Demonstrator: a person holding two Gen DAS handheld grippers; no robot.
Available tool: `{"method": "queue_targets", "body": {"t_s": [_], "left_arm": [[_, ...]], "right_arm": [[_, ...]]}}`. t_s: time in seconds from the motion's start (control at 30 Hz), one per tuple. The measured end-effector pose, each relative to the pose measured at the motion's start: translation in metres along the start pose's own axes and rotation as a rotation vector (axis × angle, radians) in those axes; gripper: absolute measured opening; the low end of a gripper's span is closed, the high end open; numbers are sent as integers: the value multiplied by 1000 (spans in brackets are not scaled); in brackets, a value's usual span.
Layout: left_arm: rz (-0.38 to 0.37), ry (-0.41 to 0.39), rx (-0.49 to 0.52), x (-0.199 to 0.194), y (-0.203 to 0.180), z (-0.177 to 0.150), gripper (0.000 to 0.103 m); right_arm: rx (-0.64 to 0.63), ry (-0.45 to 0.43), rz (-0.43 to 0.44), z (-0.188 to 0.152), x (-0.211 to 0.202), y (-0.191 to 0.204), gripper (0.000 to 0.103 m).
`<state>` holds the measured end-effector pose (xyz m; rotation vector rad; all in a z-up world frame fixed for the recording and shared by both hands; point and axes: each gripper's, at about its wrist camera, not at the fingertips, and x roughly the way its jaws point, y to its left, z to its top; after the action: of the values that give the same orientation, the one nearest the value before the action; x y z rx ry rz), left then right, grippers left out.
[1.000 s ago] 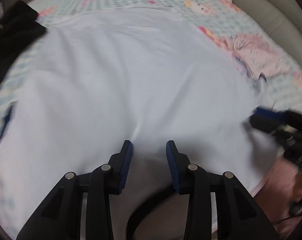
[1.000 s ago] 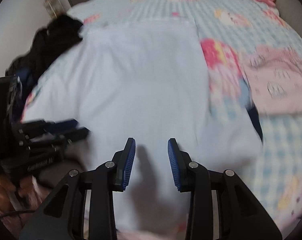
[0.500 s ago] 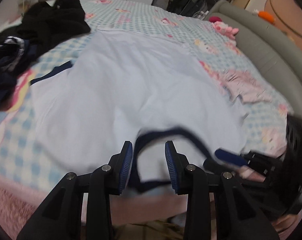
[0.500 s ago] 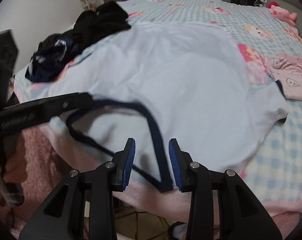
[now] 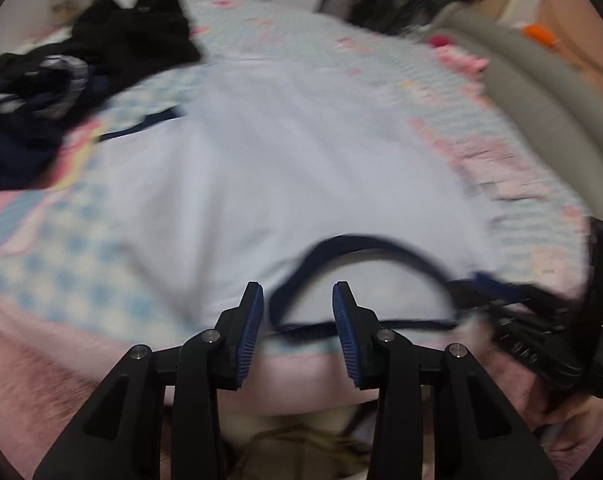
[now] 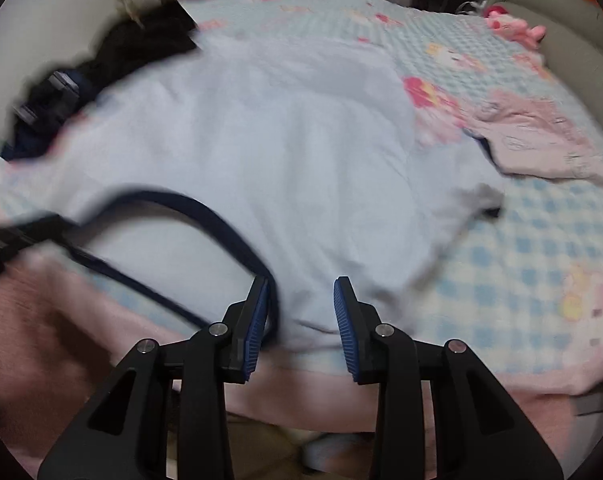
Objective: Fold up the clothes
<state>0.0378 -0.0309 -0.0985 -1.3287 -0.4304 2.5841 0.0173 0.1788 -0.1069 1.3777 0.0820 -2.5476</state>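
1. A pale blue T-shirt [image 5: 293, 168] lies spread flat on the bed [image 6: 541, 248], its dark-trimmed collar [image 5: 365, 242] at the near edge.
2. The left hand-held gripper [image 5: 298, 320] hovers at the collar, jaws wide, holding nothing.
3. The right hand-held gripper [image 6: 301, 312] is also wide and empty, just beside the collar over the shoulder.
4. The shirt looks light, soft and limp; it will likely sag and crease, so pinching both shoulders beside the collar seems best.
5. Dark clothes [image 5: 101, 64] are piled beyond the shirt's far left corner.

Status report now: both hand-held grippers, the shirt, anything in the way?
Left hand-held gripper open, right hand-held gripper open. Shirt flat on bed, collar nearest. Dark clothes touch its far corner.
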Motion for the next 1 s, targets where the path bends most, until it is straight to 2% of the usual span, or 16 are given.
{"method": "queue_targets", "body": {"t_s": [0.03, 0.07, 0.1, 0.2, 0.27, 0.3, 0.37, 0.43, 0.5, 0.6, 0.63, 0.73, 0.77, 0.83, 0.93, 1.0], "left_arm": [[-40, 4, -8, 5, 0, 4, 43], [-13, 6, -13, 10, -1, 6, 44], [22, 13, -6, 15, -3, 6, 44], [146, 121, 10, 37, 6, -1, 41], [200, 124, -21, 33, 16, -10, 22], [187, 107, -43, 24, 21, -14, 22], [152, 85, -79, 12, 24, -18, 23], [105, 58, -103, 2, 25, -21, 26], [74, 36, -124, -1, 23, -23, 35], [-68, 66, -238, 8, 34, -28, 43], [-172, 93, -310, 11, 39, -31, 44], [-261, 95, -424, 14, 50, -44, 44], [-210, 68, -416, 10, 52, -44, 41], [-160, 37, -427, 6, 58, -44, 41], [-132, 12, -426, 6, 64, -33, 41], [-136, 19, -442, 9, 67, -30, 41]], "right_arm": [[29, -10, 67, 1, 0, -1, 35], [58, -20, 131, 2, 1, -2, 35], [39, -10, 97, 1, 5, 0, 35], [-38, 38, -31, -8, 19, 5, 35], [-29, 53, -85, -16, 18, -5, 34], [-14, 53, -100, -20, 15, -12, 34], [30, 33, -66, -22, 4, -19, 41], [74, 13, -32, -23, -6, -26, 41], [106, -11, 15, -22, -15, -27, 41], [107, -16, 71, -18, -15, -18, 41], [102, -11, 85, -16, -14, -15, 43], [73, 34, 86, -23, -5, -10, 43], [82, 30, 92, -25, -6, -12, 43], [123, 3, 101, -25, -11, -20, 43], [184, -44, 44, -21, -17, -36, 43], [204, -39, 34, -18, -15, -43, 43]]}}
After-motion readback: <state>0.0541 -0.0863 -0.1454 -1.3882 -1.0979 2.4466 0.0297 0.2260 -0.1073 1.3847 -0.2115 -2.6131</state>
